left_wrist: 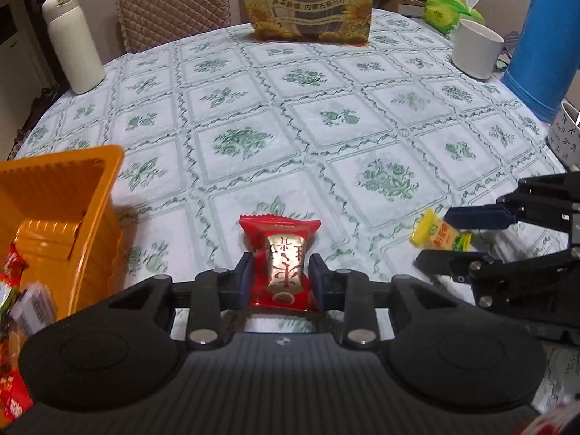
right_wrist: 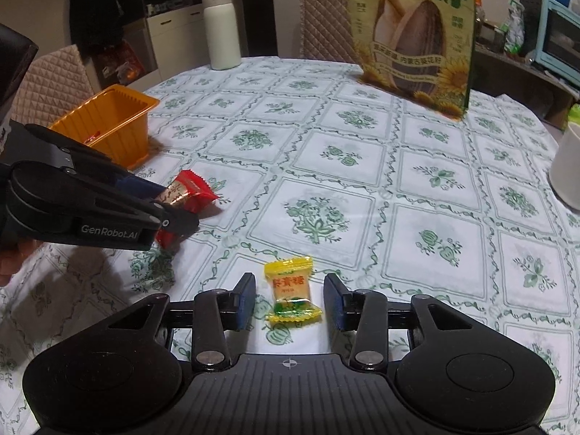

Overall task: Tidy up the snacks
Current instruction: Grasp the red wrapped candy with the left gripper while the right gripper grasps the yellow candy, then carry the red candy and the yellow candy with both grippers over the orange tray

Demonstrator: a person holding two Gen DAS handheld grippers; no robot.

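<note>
Dim indoor lighting; fisheye bending at all edges; motion blur on wrappers [left_wrist: 14, 290] at 9 o'clock, left view.

Two loose candies [right_wrist: 291, 291], one tray [right_wrist: 108, 123], perhaps more inside.

The left wrist view sits low over the table [left_wrist: 290, 116], facing the seed bag [left_wrist: 311, 3] at the far edge. The right wrist view looks from further right, angled left. Both share the orange tray [right_wrist: 108, 123], the white bottle [right_wrist: 221, 29], and each other's gripper.
</note>
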